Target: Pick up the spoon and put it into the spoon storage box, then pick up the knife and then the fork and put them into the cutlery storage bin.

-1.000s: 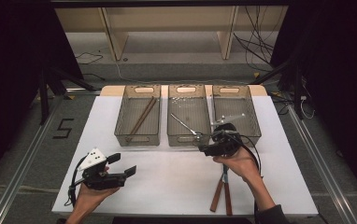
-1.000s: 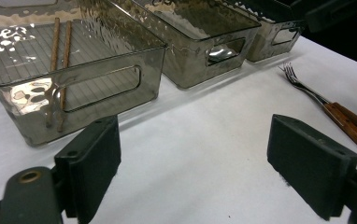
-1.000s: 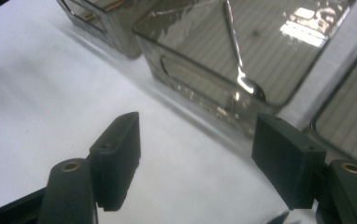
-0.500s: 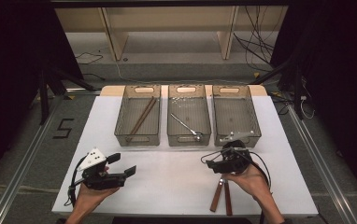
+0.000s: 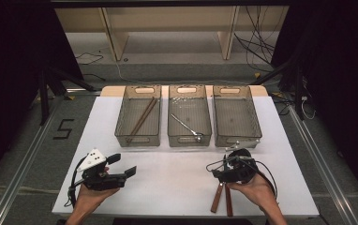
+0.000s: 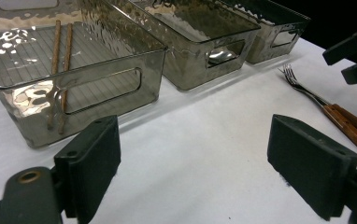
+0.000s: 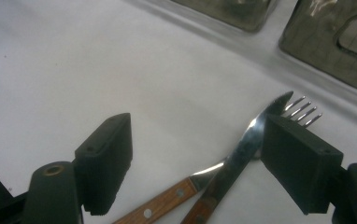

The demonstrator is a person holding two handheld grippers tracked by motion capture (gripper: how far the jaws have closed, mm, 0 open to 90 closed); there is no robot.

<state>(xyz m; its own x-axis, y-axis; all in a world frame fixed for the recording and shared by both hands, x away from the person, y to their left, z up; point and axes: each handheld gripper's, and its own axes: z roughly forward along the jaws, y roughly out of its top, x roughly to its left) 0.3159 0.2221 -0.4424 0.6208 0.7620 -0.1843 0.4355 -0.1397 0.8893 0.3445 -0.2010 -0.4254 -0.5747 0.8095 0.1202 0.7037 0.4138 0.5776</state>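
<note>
A knife (image 7: 242,149) and a fork (image 7: 303,112) with wooden handles (image 5: 218,201) lie crossed on the white table (image 5: 167,187), near its front right. My right gripper (image 5: 214,171) hovers low over them, open. Its jaws have just been opening, and the blade and fork neck lie between them (image 7: 200,140), untouched by the pads. My left gripper (image 5: 122,165) is held open and empty at the front left, aimed at the bins (image 6: 200,158). From there the fork (image 6: 303,88) and the right gripper's jaws show at the far right.
Three grey see-through bins stand in a row at the back. The left bin (image 5: 137,139) holds two brown chopsticks (image 5: 142,117), the middle bin (image 5: 189,139) a metal utensil (image 5: 186,126), and the right bin (image 5: 237,140) looks bare. White tabletop lies between the grippers.
The right hand came back from the front of the bins toward the near edge and sank over the knife and fork, its jaws spreading wider. The left hand stayed put.
</note>
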